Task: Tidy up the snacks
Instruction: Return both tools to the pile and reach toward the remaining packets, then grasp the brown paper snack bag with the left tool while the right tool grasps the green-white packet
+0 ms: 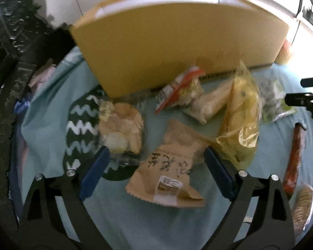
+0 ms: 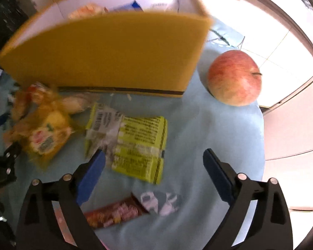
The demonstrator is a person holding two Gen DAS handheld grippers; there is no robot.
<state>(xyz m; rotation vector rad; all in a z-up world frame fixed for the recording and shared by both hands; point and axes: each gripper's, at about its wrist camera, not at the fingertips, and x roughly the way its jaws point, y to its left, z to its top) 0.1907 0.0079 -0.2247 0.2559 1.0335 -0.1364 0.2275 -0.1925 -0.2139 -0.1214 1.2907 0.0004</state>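
My left gripper (image 1: 156,162) hangs spread over the brown packet (image 1: 169,166), my right gripper (image 2: 154,166) spread over the green packet (image 2: 133,143); snacks lie before the yellow box (image 2: 106,54), probably their destination.

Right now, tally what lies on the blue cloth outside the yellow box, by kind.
Wrapped snacks: 8 (brown paper packet, clear cookie pack, red-white packet, pale packet, yellow bag, green packet, red-brown bar, cracker sleeve)
Apples: 1 (apple)
Total: 9
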